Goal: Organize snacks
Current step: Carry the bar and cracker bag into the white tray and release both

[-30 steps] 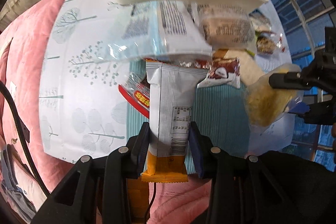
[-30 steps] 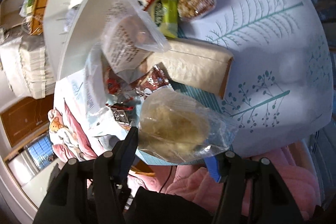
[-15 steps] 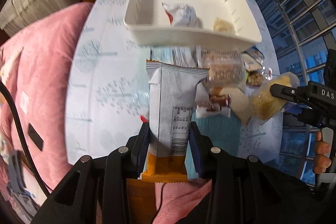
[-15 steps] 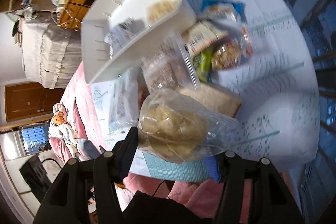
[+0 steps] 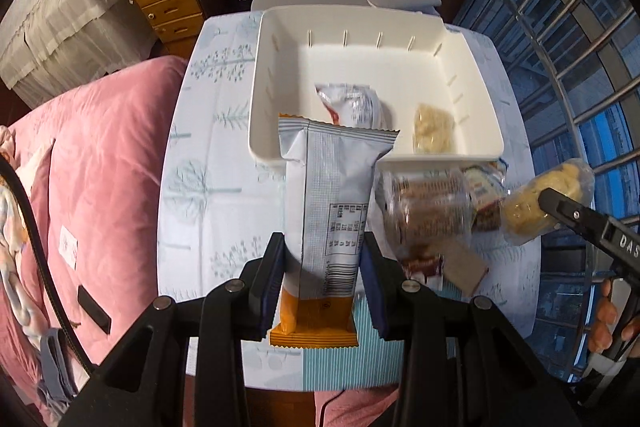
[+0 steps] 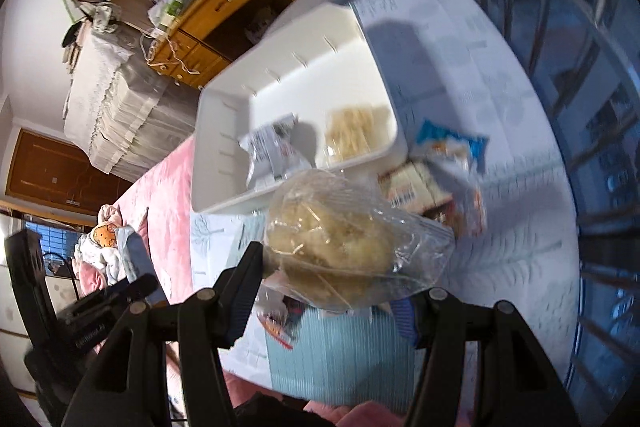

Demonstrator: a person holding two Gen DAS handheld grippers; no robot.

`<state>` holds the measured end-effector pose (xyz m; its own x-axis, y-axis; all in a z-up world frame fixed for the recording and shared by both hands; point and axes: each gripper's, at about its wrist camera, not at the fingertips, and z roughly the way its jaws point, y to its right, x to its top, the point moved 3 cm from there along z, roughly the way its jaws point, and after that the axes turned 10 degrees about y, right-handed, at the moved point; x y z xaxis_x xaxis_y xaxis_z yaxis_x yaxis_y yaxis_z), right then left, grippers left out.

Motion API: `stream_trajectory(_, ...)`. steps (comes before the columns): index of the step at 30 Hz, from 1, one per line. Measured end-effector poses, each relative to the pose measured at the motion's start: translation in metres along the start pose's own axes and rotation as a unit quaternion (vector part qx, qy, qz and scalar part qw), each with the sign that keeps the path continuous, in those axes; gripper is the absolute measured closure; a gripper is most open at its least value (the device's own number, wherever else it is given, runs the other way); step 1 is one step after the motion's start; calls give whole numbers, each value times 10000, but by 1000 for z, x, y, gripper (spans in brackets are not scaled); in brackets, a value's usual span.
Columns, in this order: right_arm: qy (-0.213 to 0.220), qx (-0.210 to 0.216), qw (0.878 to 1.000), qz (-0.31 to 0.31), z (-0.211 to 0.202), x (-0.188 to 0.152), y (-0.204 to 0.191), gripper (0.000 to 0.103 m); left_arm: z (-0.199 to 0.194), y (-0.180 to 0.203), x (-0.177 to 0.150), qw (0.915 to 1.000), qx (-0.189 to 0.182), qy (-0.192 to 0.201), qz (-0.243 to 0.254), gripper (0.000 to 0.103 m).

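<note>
Grasping only crinkly ends, the left gripper (image 5: 323,269) and right gripper (image 6: 334,281) risk dropping the silver packet (image 5: 332,195) and clear bun bag (image 6: 340,243) short of the far white bin (image 5: 476,75).

The snack packet (image 5: 334,195) is silver-white with an orange base. The bin (image 5: 476,75) is plain white. A pale blue cloth with tree prints covers the worktop (image 5: 216,163); at seven o'clock lies a pink quilt (image 5: 100,155). The clear bag (image 6: 340,247) shows yellowish contents.

The left gripper (image 5: 323,279) has black arms, silver screws behind blue-padded fingers (image 5: 269,283); the right gripper (image 6: 332,287) looks alike.
</note>
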<state>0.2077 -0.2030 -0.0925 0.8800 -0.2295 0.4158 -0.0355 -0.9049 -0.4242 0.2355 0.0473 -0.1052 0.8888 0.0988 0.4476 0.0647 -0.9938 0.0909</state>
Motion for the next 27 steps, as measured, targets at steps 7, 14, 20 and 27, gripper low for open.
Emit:
stream_trajectory(7,544,-87,9977,-391,2,22,-9,44,18,-6,40,9998,-163,133,-50,68)
stream_trajectory(14,779,-203,9947,-640,21,40,-13,44,43,-15,73,9984,-478,257,-137,67)
stream_trajectory(20,726,-333,9951,-590,44,50,-12,44,67,-21,91,9966,-734,360,-132,67)
stream_trajectory(27,704,-449,9950,-542,57,53,-12,34,84,-13,101,9955,-817,469,99,64)
